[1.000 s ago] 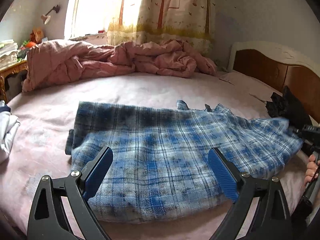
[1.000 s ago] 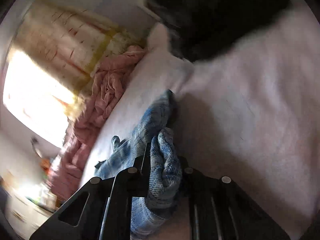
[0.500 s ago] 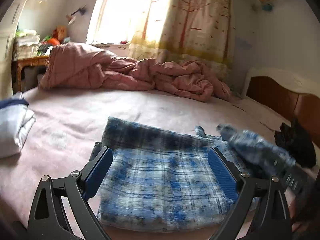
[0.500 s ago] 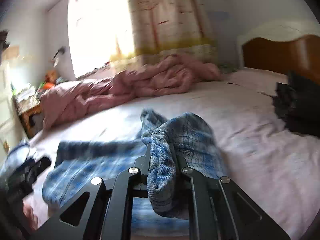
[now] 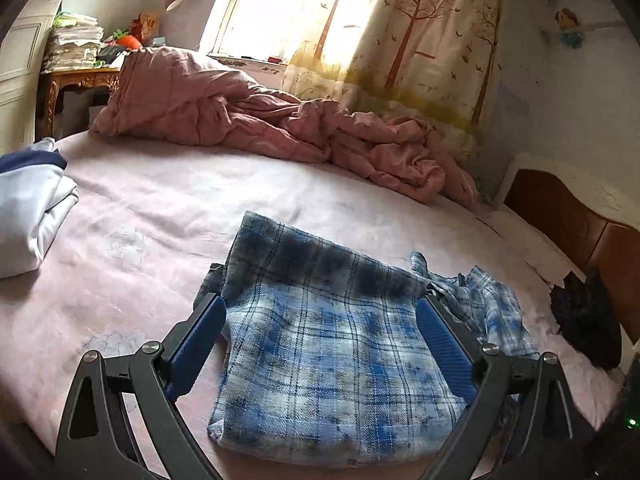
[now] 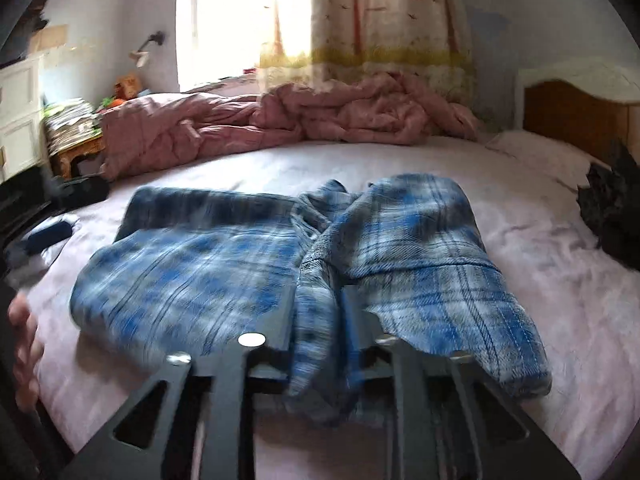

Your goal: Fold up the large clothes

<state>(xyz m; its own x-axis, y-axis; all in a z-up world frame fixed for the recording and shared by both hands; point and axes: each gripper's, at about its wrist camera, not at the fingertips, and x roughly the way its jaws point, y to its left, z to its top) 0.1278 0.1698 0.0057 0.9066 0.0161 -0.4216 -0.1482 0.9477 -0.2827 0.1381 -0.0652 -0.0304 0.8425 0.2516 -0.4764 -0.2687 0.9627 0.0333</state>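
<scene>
Plaid shirt point(image 6: 420, 248) flap now folded leftward; only right view shows hand point(image 6: 24, 344).

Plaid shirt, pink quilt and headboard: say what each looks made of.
Plaid shirt: soft woven flannel by the look, probably brushed cotton; matte, fuzzy nap, blue and white checks woven through.
Pink quilt: thin, padded fabric, slightly sheeny; puffy crumpled folds suggest a filled quilt, fibre unclear.
Headboard: wood, reddish-brown and glossy, with a pale painted trim on top.
</scene>
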